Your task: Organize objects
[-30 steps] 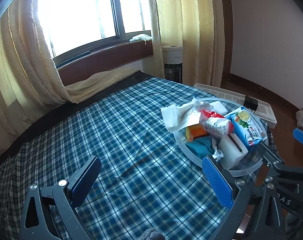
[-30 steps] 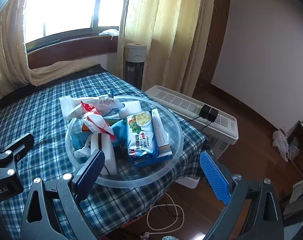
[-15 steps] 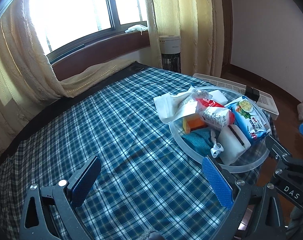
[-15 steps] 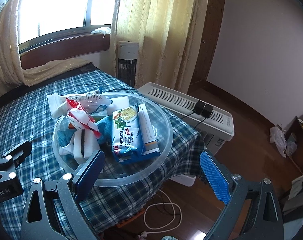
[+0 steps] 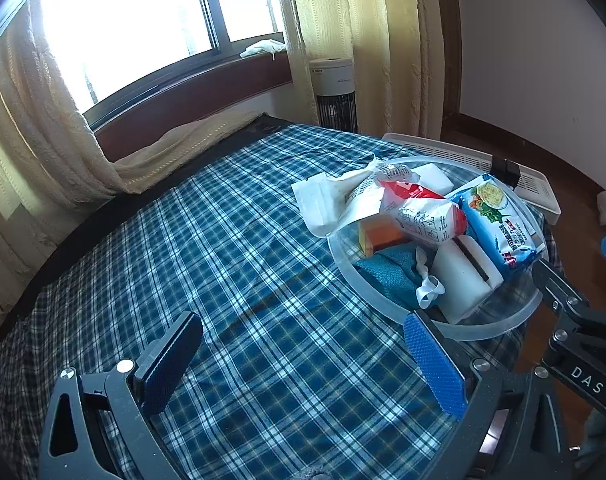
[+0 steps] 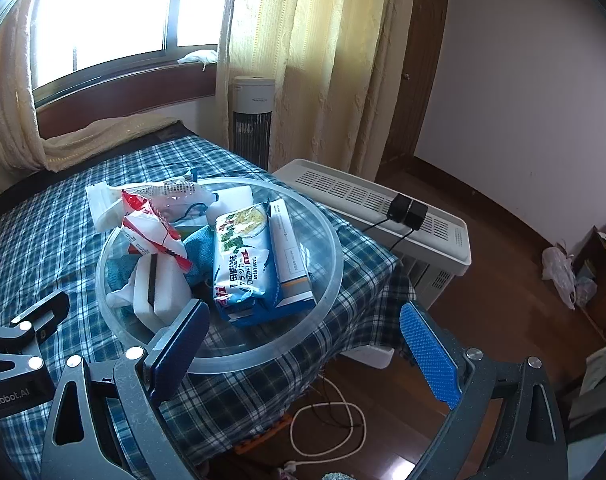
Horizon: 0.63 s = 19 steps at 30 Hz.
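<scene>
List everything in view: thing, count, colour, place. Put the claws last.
bowl: 1, clear, on the bed's corner
cracker pack: 1, blue, in the bowl
box: 1, white with orange end, in the bowl beside the cracker pack
red packet: 1, red and white, on top of the pile
sponge: 1, white with dark slot, in the bowl's near side
cloth: 1, teal, in the bowl under the others
white pouch: 1, white, over the bowl's far rim
bedspread: 1, blue plaid
heater: 1, white, on the floor beside the bed
fan: 1, white, by the curtain
curtains: cream, at the window
left claw: 1, open, above the bedspread
right claw: 1, open, near the bowl's rim
</scene>
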{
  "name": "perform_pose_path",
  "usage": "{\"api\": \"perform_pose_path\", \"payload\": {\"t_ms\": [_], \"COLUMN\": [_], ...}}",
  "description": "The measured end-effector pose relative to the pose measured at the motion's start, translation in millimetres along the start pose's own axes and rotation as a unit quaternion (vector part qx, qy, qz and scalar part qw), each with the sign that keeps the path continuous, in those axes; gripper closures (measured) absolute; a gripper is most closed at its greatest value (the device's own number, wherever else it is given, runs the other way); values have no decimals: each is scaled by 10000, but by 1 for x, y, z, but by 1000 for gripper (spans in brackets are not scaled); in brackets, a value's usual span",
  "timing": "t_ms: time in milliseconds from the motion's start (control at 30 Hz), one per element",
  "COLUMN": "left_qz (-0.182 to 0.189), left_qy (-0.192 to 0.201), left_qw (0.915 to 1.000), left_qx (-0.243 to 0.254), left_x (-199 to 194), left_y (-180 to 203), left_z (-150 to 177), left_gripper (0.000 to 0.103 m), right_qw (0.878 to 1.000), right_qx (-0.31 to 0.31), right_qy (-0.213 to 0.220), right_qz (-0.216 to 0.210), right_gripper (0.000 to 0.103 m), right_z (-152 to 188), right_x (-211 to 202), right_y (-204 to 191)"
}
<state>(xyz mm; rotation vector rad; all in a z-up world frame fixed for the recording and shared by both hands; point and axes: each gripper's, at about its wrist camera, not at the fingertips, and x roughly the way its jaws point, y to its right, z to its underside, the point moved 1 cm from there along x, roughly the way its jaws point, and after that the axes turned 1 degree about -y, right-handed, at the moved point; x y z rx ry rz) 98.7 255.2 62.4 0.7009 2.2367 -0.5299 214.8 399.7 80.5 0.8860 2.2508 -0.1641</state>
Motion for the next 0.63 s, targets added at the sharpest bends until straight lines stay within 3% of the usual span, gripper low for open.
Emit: {"api": "perform_pose_path", "payload": {"t_ms": [633], "left_qz": [37], "left_qy": [14], "left_qw": [10000], "left_qx": [-45], "left_x": [-1], "left_y": [-2], "left_z": [2], "left_gripper": [0], "right_qw": [10000], "right_qx": [-56], "right_qy": [-3], "right_qz": [-53], "right_gripper": [6], "right_z": [2], "right_x": [-2], "right_y": [-8]}}
